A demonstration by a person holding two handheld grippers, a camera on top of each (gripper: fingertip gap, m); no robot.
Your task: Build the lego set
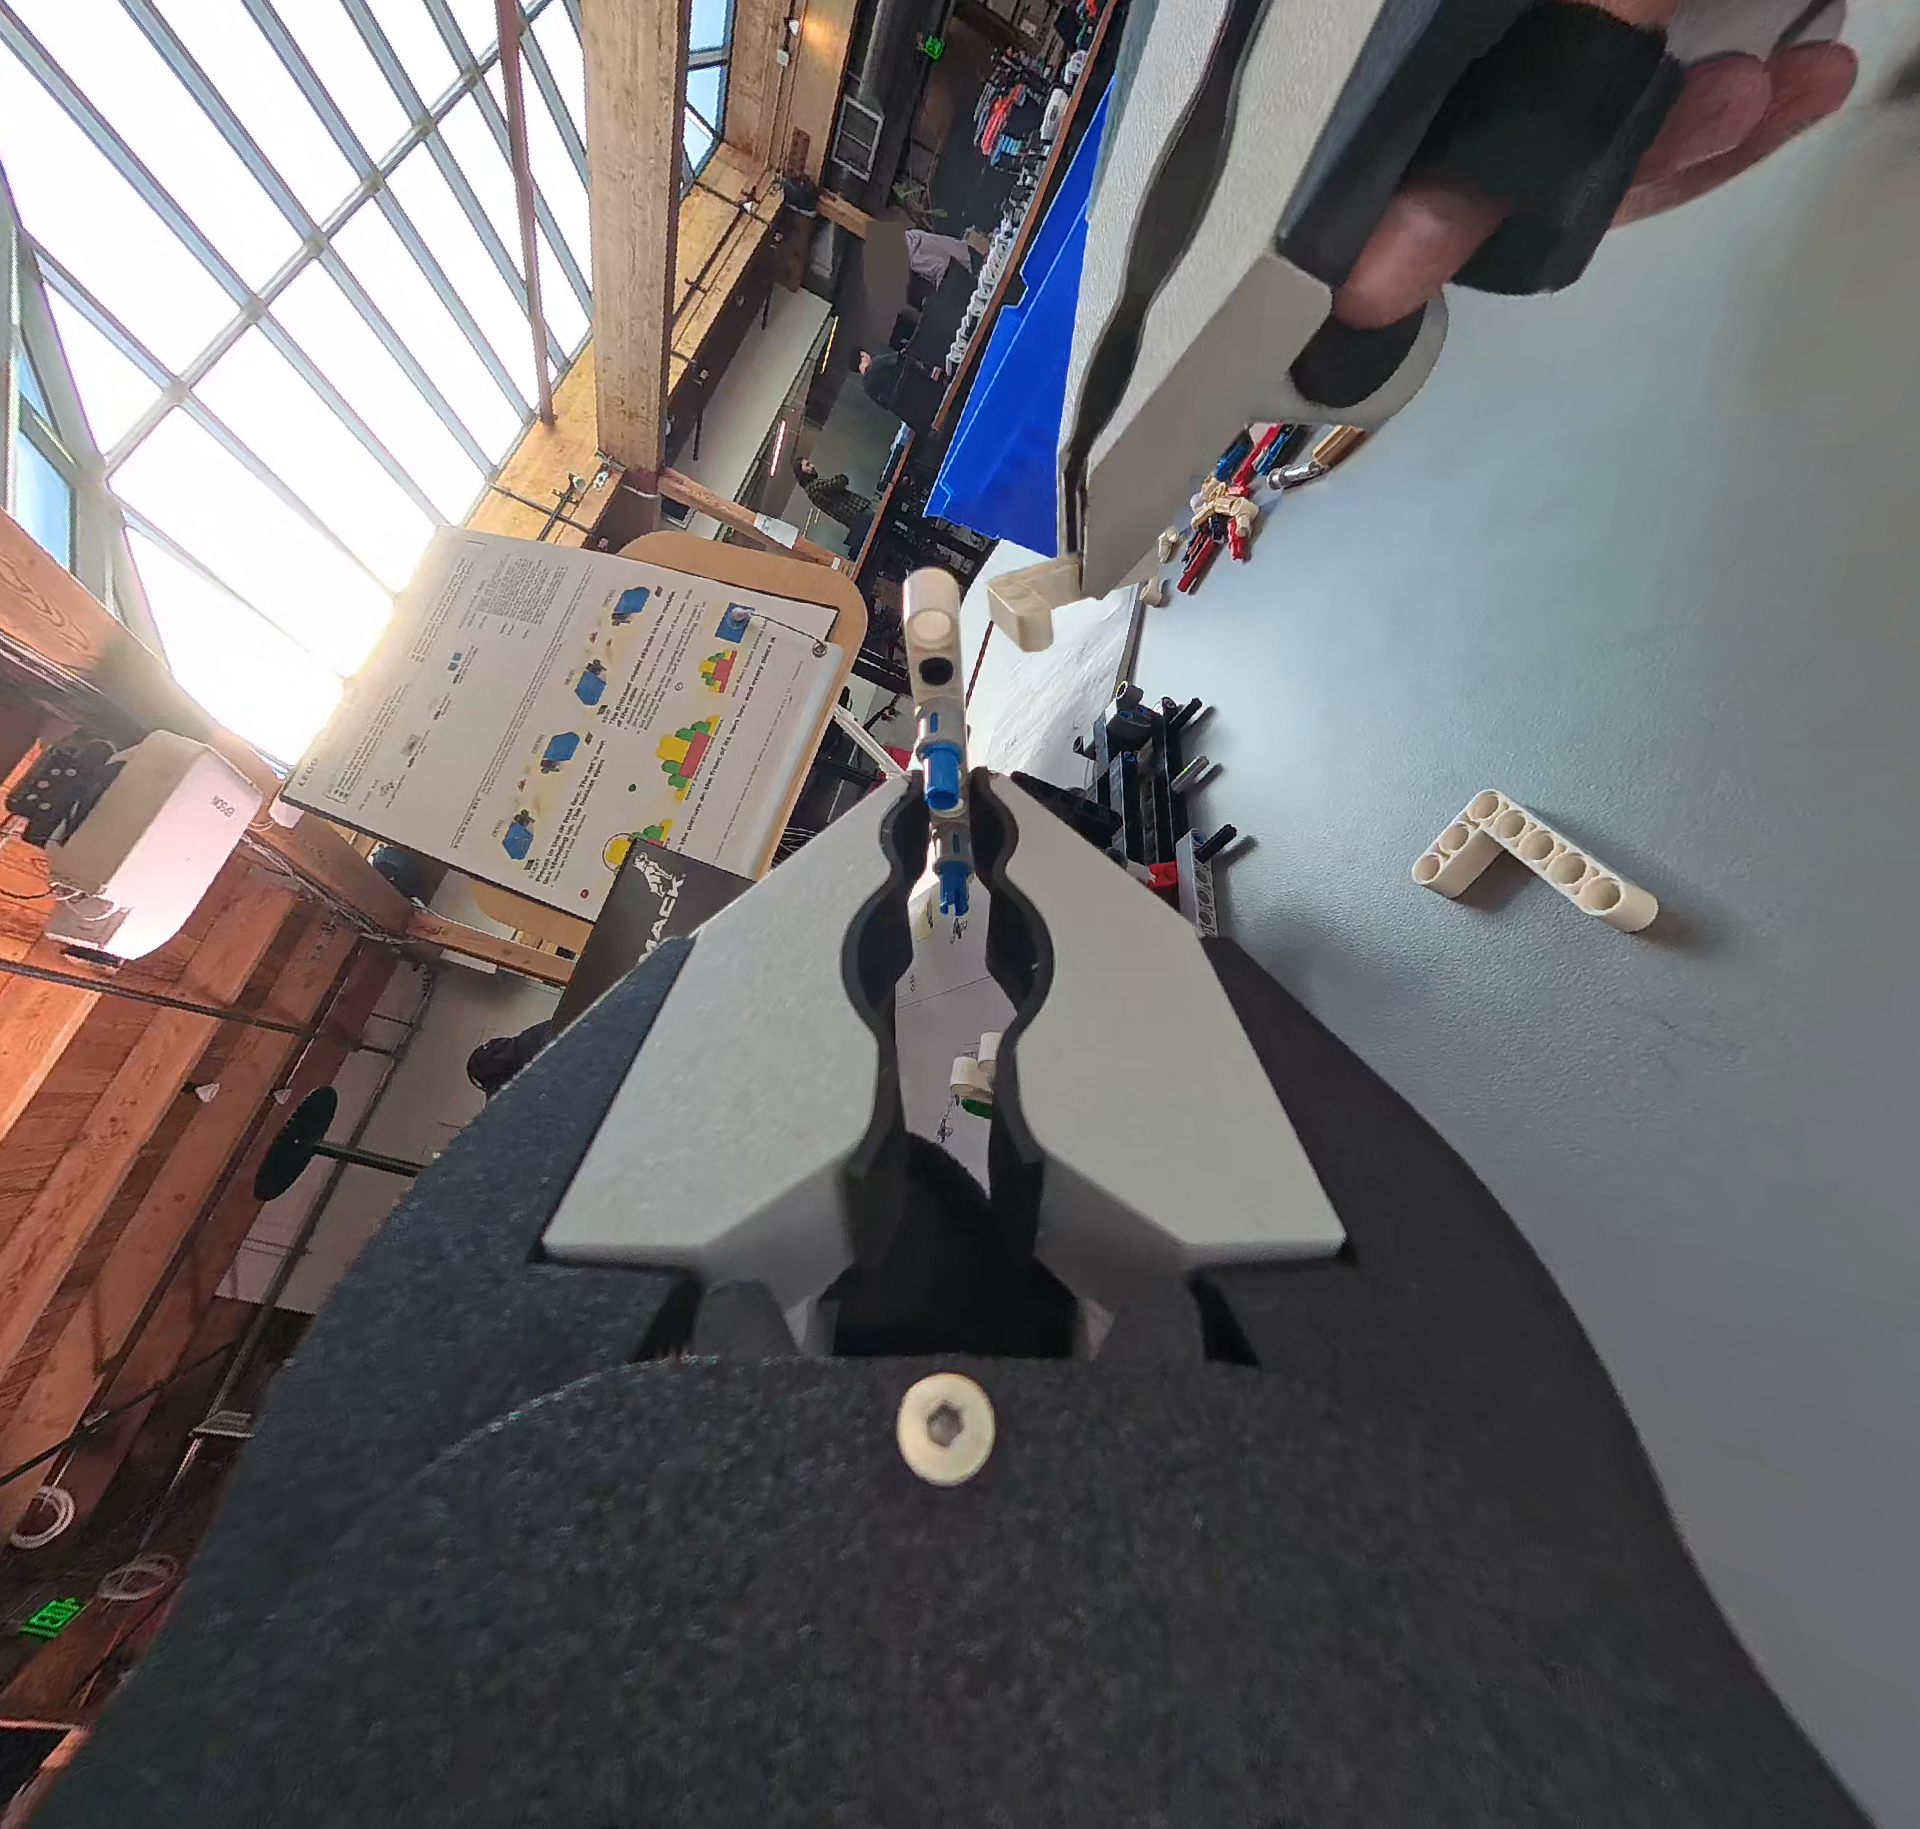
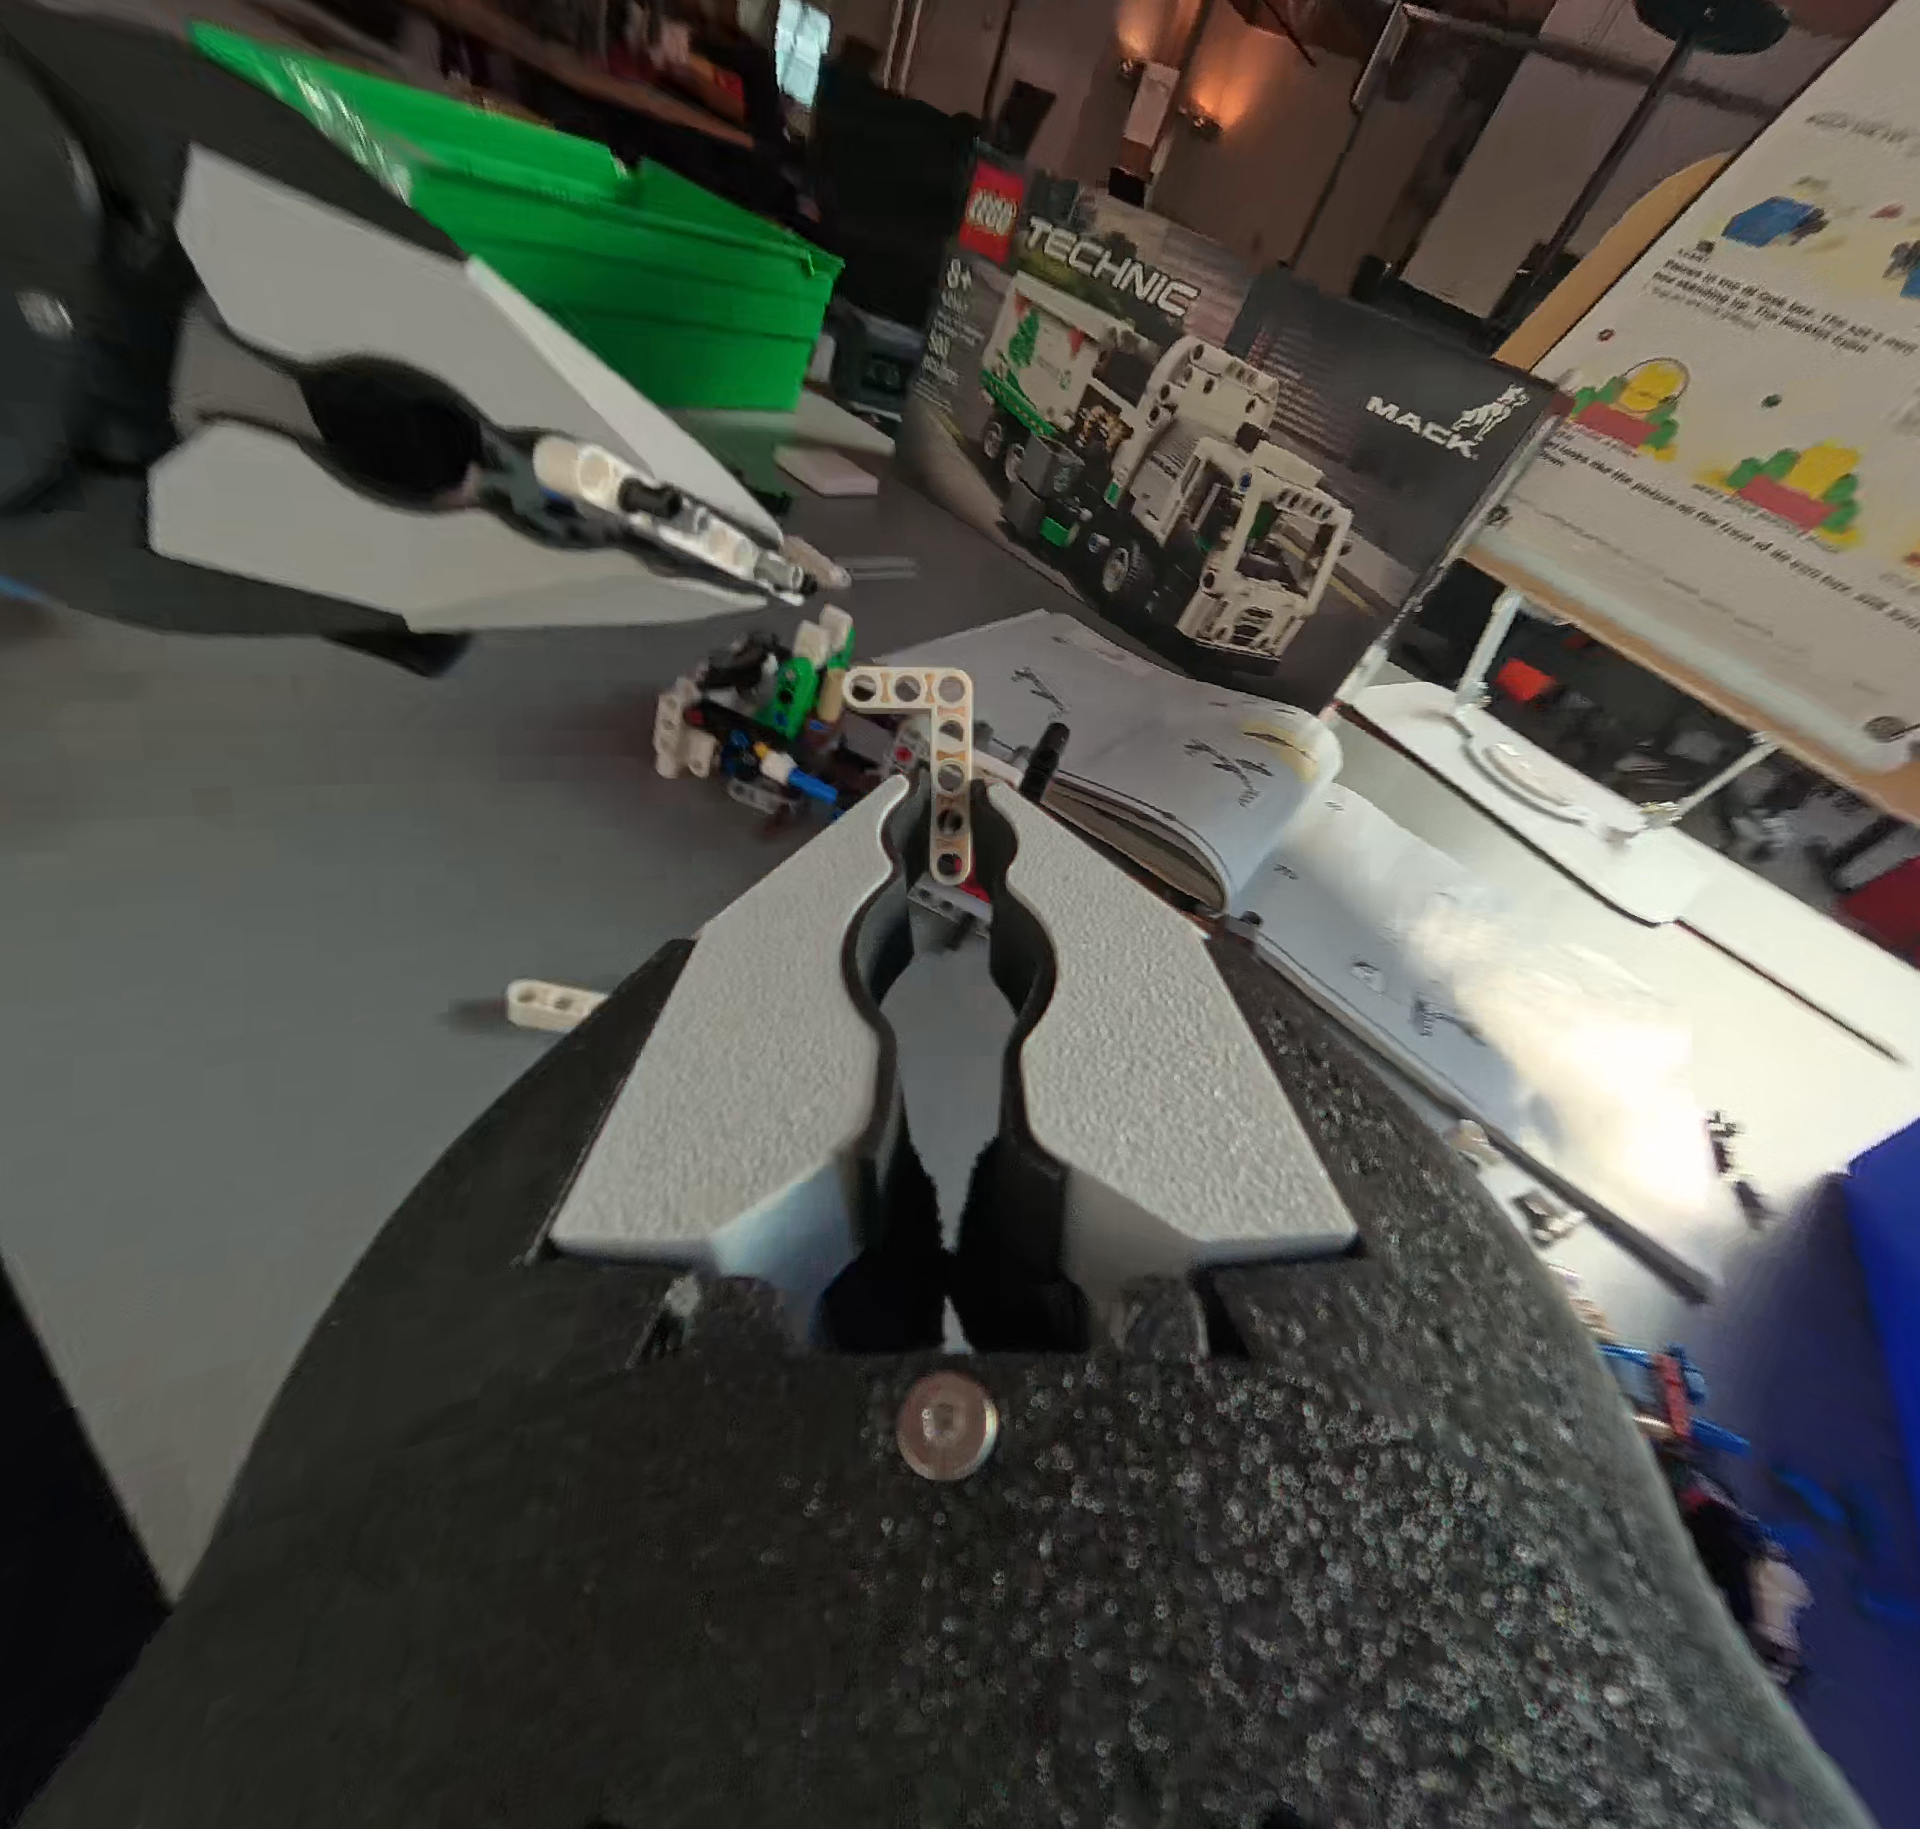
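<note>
Closest to the left wrist camera, the left gripper (image 1: 951,792) is clamped on a thin white beam with blue pins (image 1: 938,730) that juts past its tips, while the right gripper (image 1: 1081,558) reaches in from above, pinching a white L-shaped piece (image 1: 1023,600), and another white L-shaped beam (image 1: 1532,860) lies apart on the grey table (image 1: 1662,636). From the right wrist camera, the right gripper (image 2: 948,803) grips that white L-shaped piece (image 2: 935,740) upright over a pile of loose parts (image 2: 758,740) beside an open instruction booklet (image 2: 1143,740) and the set's box (image 2: 1195,460), with the left gripper (image 2: 800,574) at upper left closed on its beam.
</note>
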